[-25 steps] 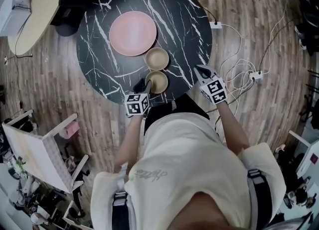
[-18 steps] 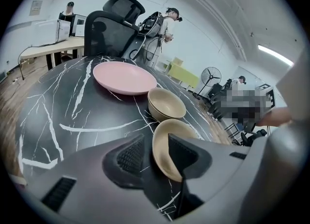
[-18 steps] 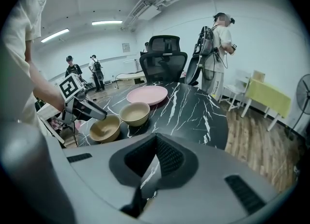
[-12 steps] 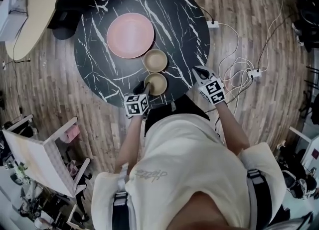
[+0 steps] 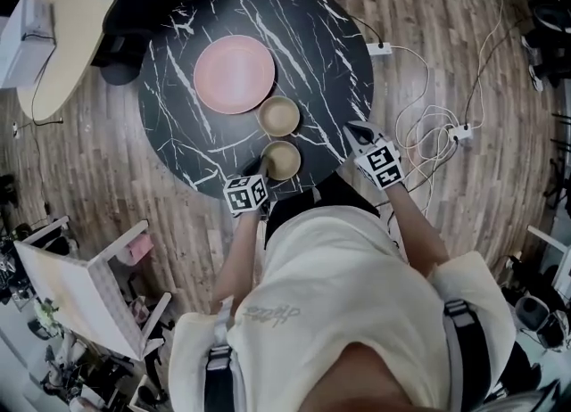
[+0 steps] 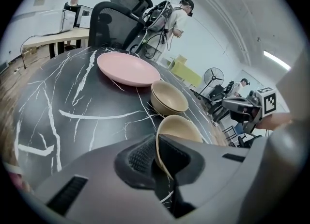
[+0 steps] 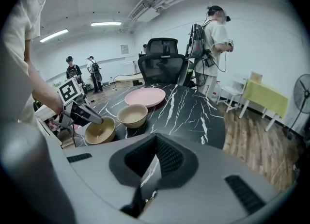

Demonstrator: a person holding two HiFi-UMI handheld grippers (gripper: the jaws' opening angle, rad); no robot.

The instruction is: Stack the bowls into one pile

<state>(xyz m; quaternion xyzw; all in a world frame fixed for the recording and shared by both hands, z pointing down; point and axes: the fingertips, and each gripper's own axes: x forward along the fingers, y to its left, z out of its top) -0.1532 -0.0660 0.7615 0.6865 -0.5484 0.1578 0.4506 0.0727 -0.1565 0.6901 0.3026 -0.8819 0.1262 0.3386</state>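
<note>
Two tan bowls stand on the round black marble table (image 5: 339,36). The near bowl (image 5: 283,160) (image 6: 180,127) has its left rim pinched between the pads of my left gripper (image 5: 262,168) (image 6: 156,152), whose jaws have just been closing on it. The far bowl (image 5: 279,116) (image 6: 168,98) sits just beyond it, beside a pink plate (image 5: 234,74) (image 6: 127,69). My right gripper (image 5: 353,127) (image 7: 150,169) hovers shut and empty over the table's right near edge. From there I see both bowls (image 7: 100,132) (image 7: 132,115) and the left gripper (image 7: 82,114).
A black office chair (image 5: 134,9) stands at the table's far left, next to a beige desk (image 5: 62,9). Cables and a power strip (image 5: 459,132) lie on the wooden floor to the right. A person (image 7: 213,39) stands beyond the table.
The left gripper's jaws have closed on the near bowl's left rim. The right gripper has stayed where it was.
</note>
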